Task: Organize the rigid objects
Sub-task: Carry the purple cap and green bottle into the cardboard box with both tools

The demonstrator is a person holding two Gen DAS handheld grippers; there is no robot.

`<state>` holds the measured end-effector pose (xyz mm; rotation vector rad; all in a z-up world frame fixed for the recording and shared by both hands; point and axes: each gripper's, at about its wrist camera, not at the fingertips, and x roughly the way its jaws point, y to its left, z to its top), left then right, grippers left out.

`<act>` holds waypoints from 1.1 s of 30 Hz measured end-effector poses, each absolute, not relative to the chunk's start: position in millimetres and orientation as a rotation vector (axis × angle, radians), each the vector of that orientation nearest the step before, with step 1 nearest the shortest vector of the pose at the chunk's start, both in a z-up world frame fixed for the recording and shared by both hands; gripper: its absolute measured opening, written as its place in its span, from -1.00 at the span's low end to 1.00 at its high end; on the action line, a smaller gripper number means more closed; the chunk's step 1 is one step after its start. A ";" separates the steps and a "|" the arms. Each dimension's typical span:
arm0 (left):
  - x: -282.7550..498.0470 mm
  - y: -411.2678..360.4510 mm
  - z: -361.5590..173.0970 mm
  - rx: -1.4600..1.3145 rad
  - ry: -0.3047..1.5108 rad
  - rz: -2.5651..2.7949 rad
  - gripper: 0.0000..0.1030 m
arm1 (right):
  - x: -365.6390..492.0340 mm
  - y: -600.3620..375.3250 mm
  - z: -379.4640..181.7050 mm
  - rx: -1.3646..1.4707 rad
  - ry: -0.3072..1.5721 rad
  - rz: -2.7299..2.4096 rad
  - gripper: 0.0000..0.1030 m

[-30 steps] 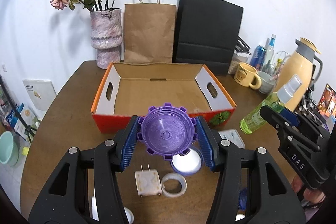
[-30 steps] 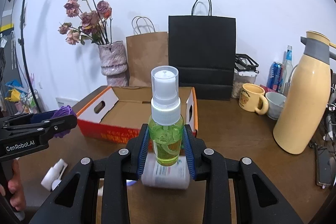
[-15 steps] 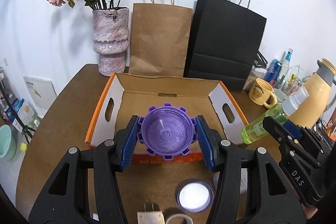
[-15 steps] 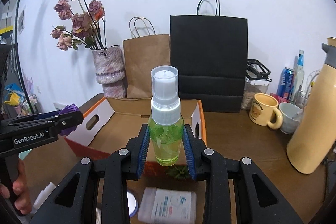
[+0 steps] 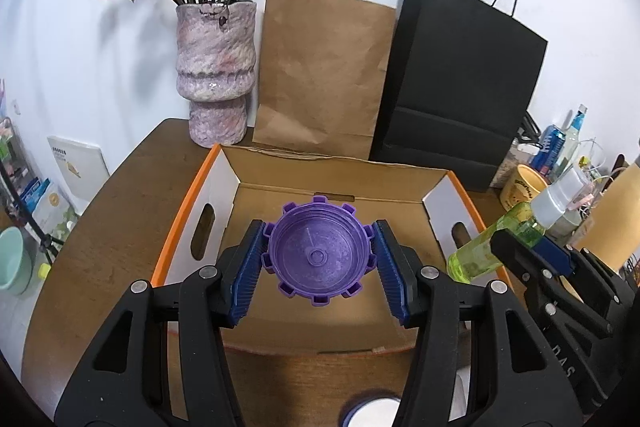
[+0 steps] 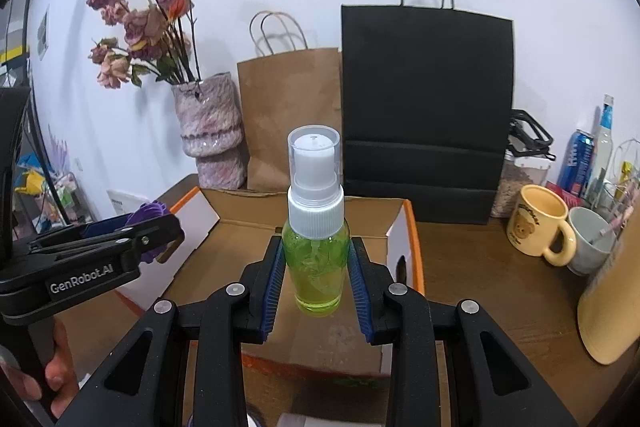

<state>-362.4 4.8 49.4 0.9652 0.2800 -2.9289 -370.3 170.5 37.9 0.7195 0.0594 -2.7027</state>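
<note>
My left gripper (image 5: 318,259) is shut on a purple notched cap (image 5: 318,257) and holds it above the open cardboard box (image 5: 192,203) with orange rims. My right gripper (image 6: 316,263) is shut on a green spray bottle (image 6: 316,251) with a white pump and clear cap, held upright over the box (image 6: 414,227) near its right wall. In the left wrist view the right gripper (image 5: 520,251) and the bottle (image 5: 500,243) show at the right. In the right wrist view the left gripper (image 6: 160,231) with the cap (image 6: 150,213) shows at the left.
Behind the box stand a stone vase (image 5: 216,67) of dried roses, a brown paper bag (image 5: 320,75) and a black paper bag (image 5: 456,87). A yellow mug (image 6: 540,231), a grey cup (image 6: 592,243), cans and a cream jug (image 6: 612,307) crowd the right. A white-lidded jar (image 5: 372,413) lies on the table in front.
Both grippers moved forward and up from the loose items on the table to over the box, each still holding its object.
</note>
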 end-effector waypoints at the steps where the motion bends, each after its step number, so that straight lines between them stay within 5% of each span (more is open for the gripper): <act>1: -365.5 4.4 48.3 0.968 0.278 -2.923 -0.04 | -373.3 169.0 36.7 0.727 0.063 -2.699 -0.32; 26: -411.2 -10.4 10.7 1.074 0.208 -2.784 -0.02 | -425.8 144.5 -6.7 0.951 0.192 -2.614 -0.31; 30: -410.9 -15.1 12.0 1.060 0.226 -2.782 0.72 | -431.2 147.0 -11.7 1.004 0.196 -2.619 -0.29; 31: -409.7 -15.6 13.3 1.047 0.224 -2.781 0.91 | -432.1 149.1 -11.3 1.012 0.196 -2.634 -0.07; 32: -408.8 -16.1 14.6 1.034 0.226 -2.784 1.00 | -432.8 150.5 -10.6 1.017 0.198 -2.642 0.55; 33: -407.8 -16.2 16.1 1.024 0.229 -2.789 1.00 | -432.9 152.0 -9.5 1.015 0.199 -2.649 0.83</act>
